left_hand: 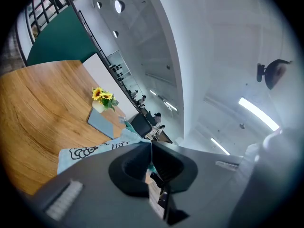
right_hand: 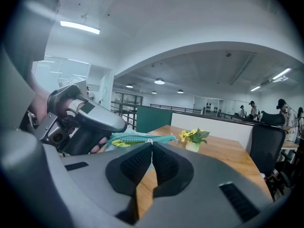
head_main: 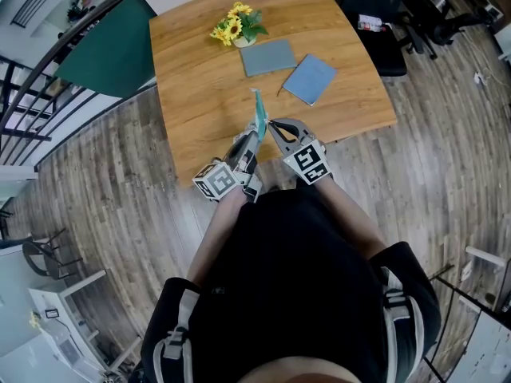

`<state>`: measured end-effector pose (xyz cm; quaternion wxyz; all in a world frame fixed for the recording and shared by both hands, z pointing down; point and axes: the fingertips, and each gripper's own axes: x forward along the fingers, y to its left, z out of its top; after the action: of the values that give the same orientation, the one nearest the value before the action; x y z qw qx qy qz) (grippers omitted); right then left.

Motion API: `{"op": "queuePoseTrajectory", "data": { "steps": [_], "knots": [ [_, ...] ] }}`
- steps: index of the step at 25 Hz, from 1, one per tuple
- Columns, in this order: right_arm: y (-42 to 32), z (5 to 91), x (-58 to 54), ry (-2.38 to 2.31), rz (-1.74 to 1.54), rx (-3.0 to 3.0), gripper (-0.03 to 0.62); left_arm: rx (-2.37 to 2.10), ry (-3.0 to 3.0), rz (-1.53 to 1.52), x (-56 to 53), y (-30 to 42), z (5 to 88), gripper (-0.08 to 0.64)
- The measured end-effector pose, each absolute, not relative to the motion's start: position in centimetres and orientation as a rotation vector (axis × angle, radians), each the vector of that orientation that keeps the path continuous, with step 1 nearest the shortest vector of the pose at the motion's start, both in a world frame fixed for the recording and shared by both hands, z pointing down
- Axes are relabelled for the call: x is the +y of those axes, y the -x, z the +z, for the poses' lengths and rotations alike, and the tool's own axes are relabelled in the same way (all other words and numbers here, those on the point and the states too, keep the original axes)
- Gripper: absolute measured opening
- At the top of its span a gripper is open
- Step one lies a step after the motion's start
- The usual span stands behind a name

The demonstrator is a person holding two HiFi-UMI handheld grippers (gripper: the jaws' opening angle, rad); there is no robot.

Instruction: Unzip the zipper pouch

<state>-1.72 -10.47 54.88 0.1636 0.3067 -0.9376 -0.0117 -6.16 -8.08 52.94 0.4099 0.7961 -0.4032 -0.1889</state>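
The left gripper (left_hand: 151,145) is clenched on the zipper pouch (left_hand: 92,152), its two dark pads pressed together with teal fabric pinched in the seam between them. Its own view is strongly tilted, so the gripper lies rolled onto its side and points roughly level across the table (head_main: 200,94). The right gripper (right_hand: 151,144) is also clamped tight. Its tips meet on a small pale zipper pull (right_hand: 151,141) at the pouch's toothed top edge, and it points slightly downward. In the head view the two grippers converge just past the table's near edge, with both forearms reaching out from the body, and the pouch is held up in the air between them. There the pouch is seen edge-on, as a thin teal sliver standing upright. In the left gripper view the pouch spreads out to the left with a black cartoon print on it, and its gripped end is hidden behind the jaws. In the right gripper view its far end disappears behind the left gripper's body, where only a few fingers (right_hand: 97,147) show around the handle. How far the zipper is open cannot be made out. Well beyond the pouch stand sunflowers (head_main: 235,24) in a small pot beside two flat grey-blue pads (head_main: 268,57).
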Motion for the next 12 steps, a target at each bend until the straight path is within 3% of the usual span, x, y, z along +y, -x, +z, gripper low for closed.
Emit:
{"op": "queuePoseTrajectory", "data": {
  "steps": [12],
  "knots": [
    [1.82,54.46,-11.39,-0.905,0.028,-2.695,0.008,-1.009,-2.009,-0.466,-8.24,6.21,52.51,0.008]
  ]
}}
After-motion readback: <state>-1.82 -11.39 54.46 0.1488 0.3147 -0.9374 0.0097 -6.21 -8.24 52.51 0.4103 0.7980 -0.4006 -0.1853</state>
